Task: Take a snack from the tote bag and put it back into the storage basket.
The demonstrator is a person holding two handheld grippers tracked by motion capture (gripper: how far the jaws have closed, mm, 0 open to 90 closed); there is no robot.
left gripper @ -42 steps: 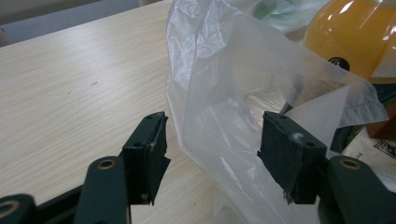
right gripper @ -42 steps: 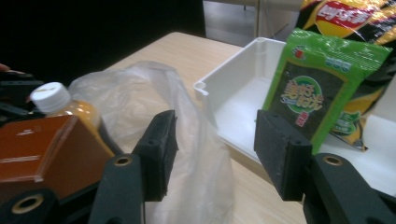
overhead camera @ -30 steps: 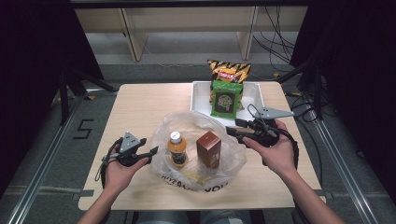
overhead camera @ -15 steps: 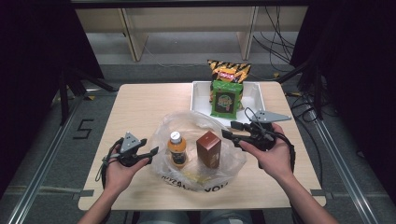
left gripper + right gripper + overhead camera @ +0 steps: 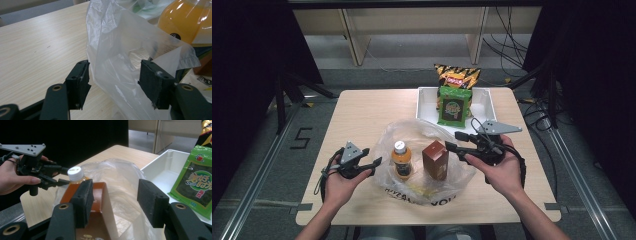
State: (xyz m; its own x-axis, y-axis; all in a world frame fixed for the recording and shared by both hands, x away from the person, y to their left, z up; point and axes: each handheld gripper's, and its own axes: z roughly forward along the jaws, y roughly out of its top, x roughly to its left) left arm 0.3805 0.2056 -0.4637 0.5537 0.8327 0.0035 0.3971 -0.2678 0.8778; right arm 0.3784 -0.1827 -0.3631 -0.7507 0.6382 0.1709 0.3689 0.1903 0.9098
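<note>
Bag film sits, seemingly unpinched, between the left gripper's parted jaws; right gripper also apart.

In the left gripper view, the orange bottle is being cut off by the frame's edges at 1 o'clock and is being veiled by the clear plastic bag. In the right gripper view, the brown carton is being cropped at 6 o'clock, and the green snack packet at 3 o'clock. In the high view, print on the bag's lower edge is being rendered too small for reading.
</note>
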